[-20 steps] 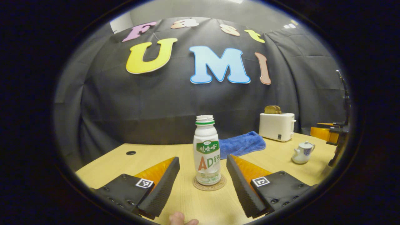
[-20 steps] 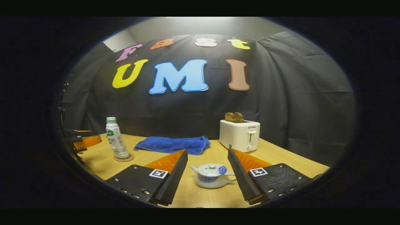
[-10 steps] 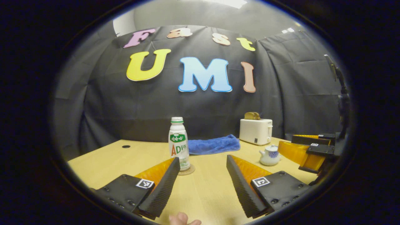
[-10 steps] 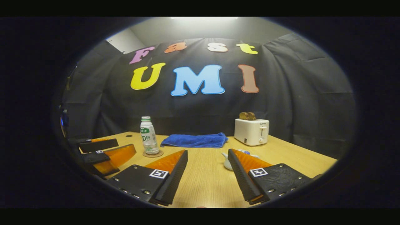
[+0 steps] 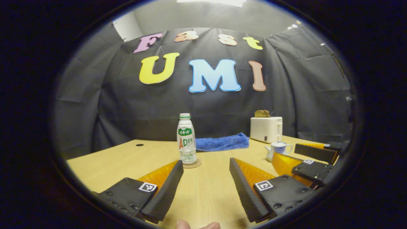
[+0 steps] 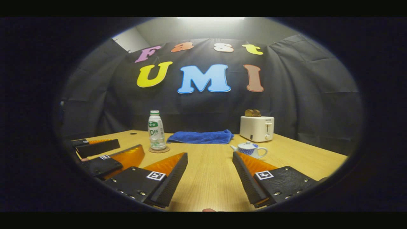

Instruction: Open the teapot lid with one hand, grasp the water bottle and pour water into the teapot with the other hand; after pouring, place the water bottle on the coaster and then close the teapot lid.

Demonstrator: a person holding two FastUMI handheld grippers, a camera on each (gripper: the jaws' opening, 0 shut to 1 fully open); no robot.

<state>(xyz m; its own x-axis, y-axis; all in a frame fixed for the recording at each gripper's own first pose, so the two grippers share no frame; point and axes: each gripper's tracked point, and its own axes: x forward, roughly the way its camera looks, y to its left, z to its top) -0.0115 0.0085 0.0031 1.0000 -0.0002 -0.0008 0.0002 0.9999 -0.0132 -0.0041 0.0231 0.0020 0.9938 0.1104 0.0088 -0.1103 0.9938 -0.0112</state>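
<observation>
Both claws hang above the near edge of the wooden surface point(image 6: 210, 178), each with its fingers spread apart and holding nothing. The left claw point(image 5: 206, 187) points toward the water bottle point(image 5: 186, 140), which stands upright on the round coaster point(image 5: 192, 164) near the middle of the surface. The right claw point(image 6: 210, 181) faces the teapot point(image 6: 249, 149), which sits lid on toward the right, just in front of the white toaster point(image 6: 257, 128). A blue towel point(image 6: 200, 136) lies along the far edge.
</observation>
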